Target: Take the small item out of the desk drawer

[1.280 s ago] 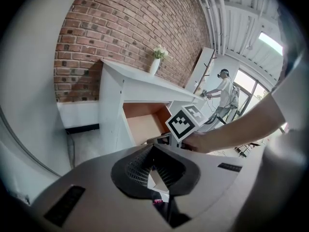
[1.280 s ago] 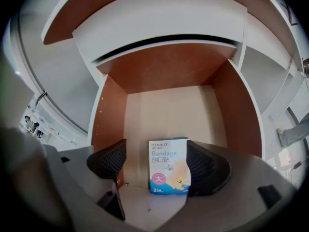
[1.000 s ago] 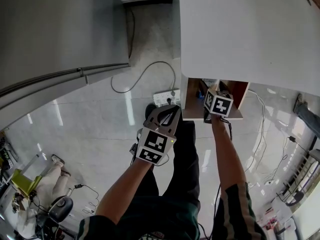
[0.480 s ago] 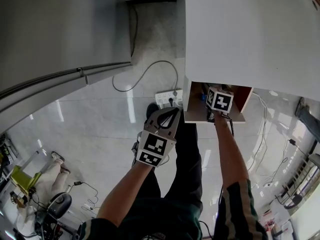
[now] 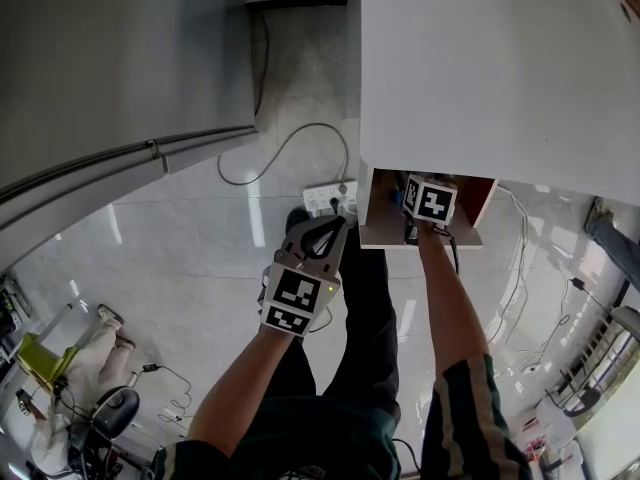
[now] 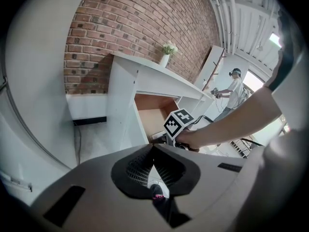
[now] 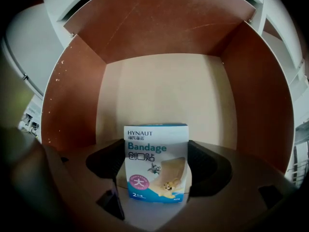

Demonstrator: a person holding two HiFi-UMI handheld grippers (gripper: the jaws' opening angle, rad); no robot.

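The open drawer (image 5: 372,230) juts from under the white desk (image 5: 500,68); its brown inside (image 7: 164,86) fills the right gripper view. A small white-and-blue bandage box (image 7: 156,163) stands upright between the pads of my right gripper (image 7: 156,154), which is shut on it. In the head view the right gripper (image 5: 420,208) reaches into the drawer, and its marker cube hides the box. My left gripper (image 5: 335,224) hangs left of the drawer over the floor, shut and empty (image 6: 153,161).
A white power strip (image 5: 330,196) and cables lie on the glossy floor beside the drawer. A grey panel (image 5: 100,68) runs along the left. A vase with a plant (image 6: 166,57) stands on the desk. Another person (image 6: 235,83) stands far off.
Almost nothing: the right gripper stays inside the drawer, and the left gripper has drifted slightly down and to the left.
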